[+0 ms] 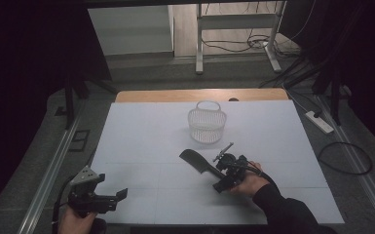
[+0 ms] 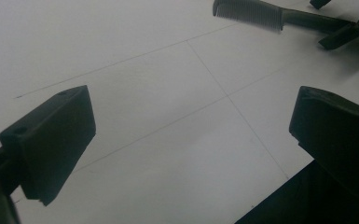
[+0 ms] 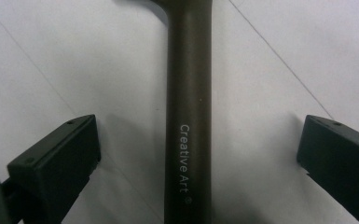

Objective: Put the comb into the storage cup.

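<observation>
Nearest you, at the front left corner of the table (image 1: 141, 126), your left hand-held gripper (image 1: 108, 197) sits low over the white surface with its jaws spread wide and nothing between them. In the left gripper view that same gripper (image 2: 191, 135) looks across bare white sheet, and farther off the comb (image 2: 279, 16) lies with its fine teeth turned toward the camera, its handle running away toward your other tool.

Farther in and to the right, your right hand (image 1: 247, 184) holds the right hand-held gripper (image 1: 222, 176) down at the comb's handle end. In the right gripper view the right hand-held gripper (image 3: 198, 154) has its jaws parted, one on each side of the dark handle (image 3: 189, 107), with white table showing in the gap on both sides, so the pads do not touch it. The handle runs straight up the middle of that view and bears the pale lettering "Creative Art".

In the high view the comb (image 1: 196, 161) lies flat on the table, near its middle, slanting away from your right hand toward the far left.

Beyond the comb, just past its toothed end and apart from it, a small white wire basket (image 1: 207, 124) stands upright with its loop handle raised.
</observation>
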Tool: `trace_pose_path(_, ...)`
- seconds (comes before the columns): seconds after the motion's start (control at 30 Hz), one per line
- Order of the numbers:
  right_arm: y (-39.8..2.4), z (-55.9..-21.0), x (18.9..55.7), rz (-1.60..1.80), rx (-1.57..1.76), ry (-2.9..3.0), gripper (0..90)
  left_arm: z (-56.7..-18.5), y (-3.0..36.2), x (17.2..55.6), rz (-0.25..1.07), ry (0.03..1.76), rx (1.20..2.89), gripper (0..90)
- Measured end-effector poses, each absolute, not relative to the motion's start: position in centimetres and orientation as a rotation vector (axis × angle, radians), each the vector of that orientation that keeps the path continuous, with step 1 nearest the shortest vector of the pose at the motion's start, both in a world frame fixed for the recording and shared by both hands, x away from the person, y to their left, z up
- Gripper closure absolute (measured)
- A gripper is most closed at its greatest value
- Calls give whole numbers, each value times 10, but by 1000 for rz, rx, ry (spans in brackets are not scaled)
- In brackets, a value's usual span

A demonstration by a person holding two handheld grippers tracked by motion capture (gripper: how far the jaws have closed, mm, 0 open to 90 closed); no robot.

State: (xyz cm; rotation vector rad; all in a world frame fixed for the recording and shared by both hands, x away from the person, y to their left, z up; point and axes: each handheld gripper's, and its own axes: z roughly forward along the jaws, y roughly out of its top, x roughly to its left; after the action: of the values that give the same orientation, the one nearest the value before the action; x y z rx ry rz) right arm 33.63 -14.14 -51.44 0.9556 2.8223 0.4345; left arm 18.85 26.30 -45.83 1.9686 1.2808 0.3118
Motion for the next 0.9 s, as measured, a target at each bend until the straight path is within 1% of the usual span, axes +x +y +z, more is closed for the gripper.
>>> trace_pose_path(0.07, -140, -514, 337, 415, 976, 2819, 0, -458, 263, 188, 312, 1281, 1968, 10)
trace_pose_path(0.1, -139, -513, 337, 403, 979, 2821, 15, -458, 263, 188, 312, 1281, 1968, 10)
trace_pose_path(0.2, -140, -510, 337, 406, 990, 2817, 107, -458, 263, 188, 312, 1281, 1970, 10)
trace_pose_path(0.3, -141, -506, 337, 419, 990, 2810, 230, -458, 263, 189, 312, 1281, 1970, 11)
trace_pose_path(0.43, -140, -502, 335, 439, 952, 2819, 423, -458, 262, 189, 313, 1281, 1973, 11)
trace_pose_path(0.47, -140, -502, 335, 438, 951, 2819, 458, -458, 262, 189, 313, 1281, 1973, 11)
trace_pose_path(0.57, -141, -499, 336, 441, 940, 2831, 634, -458, 262, 189, 317, 1283, 1975, 13)
trace_pose_path(0.63, -142, -499, 335, 447, 920, 2844, 711, -458, 262, 189, 320, 1281, 1981, 13)
trace_pose_path(0.9, -142, -499, 333, 461, 908, 2832, 721, -457, 260, 187, 337, 1264, 1991, 11)
